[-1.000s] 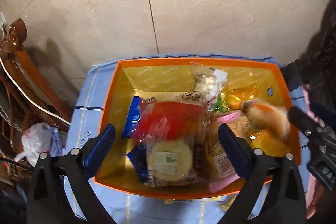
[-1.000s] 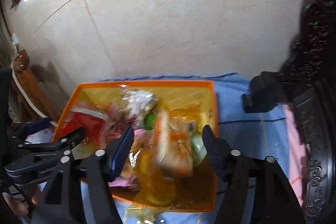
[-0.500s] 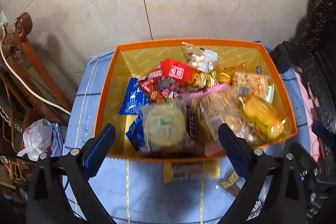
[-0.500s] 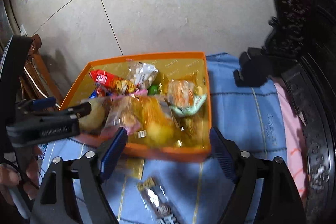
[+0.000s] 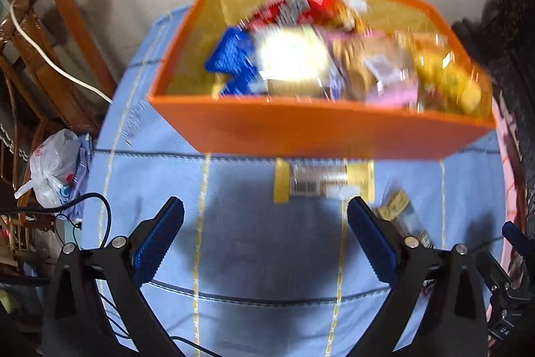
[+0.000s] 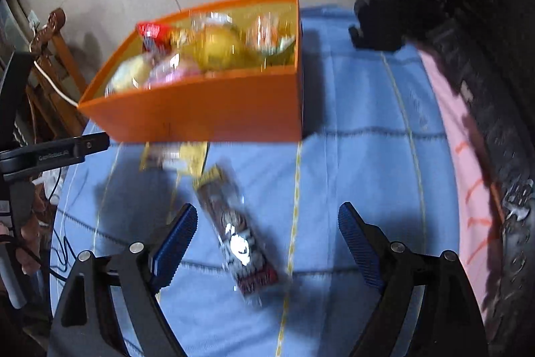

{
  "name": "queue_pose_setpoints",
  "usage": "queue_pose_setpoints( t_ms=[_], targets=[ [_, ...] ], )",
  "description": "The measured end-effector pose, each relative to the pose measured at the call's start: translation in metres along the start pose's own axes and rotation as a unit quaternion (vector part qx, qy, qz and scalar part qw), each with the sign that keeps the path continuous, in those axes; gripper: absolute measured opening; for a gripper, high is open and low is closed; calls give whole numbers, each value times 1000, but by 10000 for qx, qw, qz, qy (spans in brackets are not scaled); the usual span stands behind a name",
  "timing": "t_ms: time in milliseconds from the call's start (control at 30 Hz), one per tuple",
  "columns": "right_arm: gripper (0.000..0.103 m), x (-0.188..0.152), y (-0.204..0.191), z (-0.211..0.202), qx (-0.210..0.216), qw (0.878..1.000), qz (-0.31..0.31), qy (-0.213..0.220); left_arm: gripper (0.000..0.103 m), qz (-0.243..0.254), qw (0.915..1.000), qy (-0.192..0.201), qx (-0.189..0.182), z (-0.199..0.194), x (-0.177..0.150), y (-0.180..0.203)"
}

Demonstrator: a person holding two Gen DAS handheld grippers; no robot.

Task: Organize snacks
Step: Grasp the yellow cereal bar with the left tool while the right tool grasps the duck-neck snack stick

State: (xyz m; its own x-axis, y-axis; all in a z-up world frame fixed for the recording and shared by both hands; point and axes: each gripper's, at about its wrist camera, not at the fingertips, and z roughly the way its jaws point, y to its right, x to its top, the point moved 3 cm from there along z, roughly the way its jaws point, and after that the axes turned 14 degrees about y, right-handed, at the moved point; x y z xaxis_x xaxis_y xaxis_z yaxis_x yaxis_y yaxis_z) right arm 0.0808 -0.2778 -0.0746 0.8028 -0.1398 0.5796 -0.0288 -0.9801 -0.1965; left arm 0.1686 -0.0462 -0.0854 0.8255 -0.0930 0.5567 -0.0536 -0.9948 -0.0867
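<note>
Your right tool [image 6: 264, 240] stands wide apart and empty over the brown snack bar [image 6: 239, 235] at lower centre, with the orange box [image 6: 214, 116] above it: close skewed and the slick wrapper may slip or crush; your left tool [image 5: 265, 238] also gapes empty.

Snack packets [image 5: 321, 62] in orange box [image 5: 301, 129] blurred, yellow packet's [image 5: 322, 183] label unreadable
</note>
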Motion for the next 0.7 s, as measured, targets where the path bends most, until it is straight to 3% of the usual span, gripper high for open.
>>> queue_pose_setpoints(
  t_ms=[233, 367, 500, 633, 700],
  targets=[
    [87, -12, -3, 7, 110, 9996, 44, -265, 96, 76, 9992, -298, -258, 39, -9, 26],
    [90, -13, -2, 11, 121, 9994, 90, -316, 96, -210, 9984, -517, -90, 65, -5, 31],
    [90, -17, 4, 20, 88, 9988, 179, -443, 96, -527, 9946, -879, -166, 88, -6, 36],
    [90, -21, 6, 30, 82, 9978, 274, -592, 98, -415, 9951, -896, 3, 103, -7, 45],
    [90, -22, 4, 34, 101, 9975, 274, -645, 98, -574, 9944, -878, -95, 108, -5, 46]
  ],
)
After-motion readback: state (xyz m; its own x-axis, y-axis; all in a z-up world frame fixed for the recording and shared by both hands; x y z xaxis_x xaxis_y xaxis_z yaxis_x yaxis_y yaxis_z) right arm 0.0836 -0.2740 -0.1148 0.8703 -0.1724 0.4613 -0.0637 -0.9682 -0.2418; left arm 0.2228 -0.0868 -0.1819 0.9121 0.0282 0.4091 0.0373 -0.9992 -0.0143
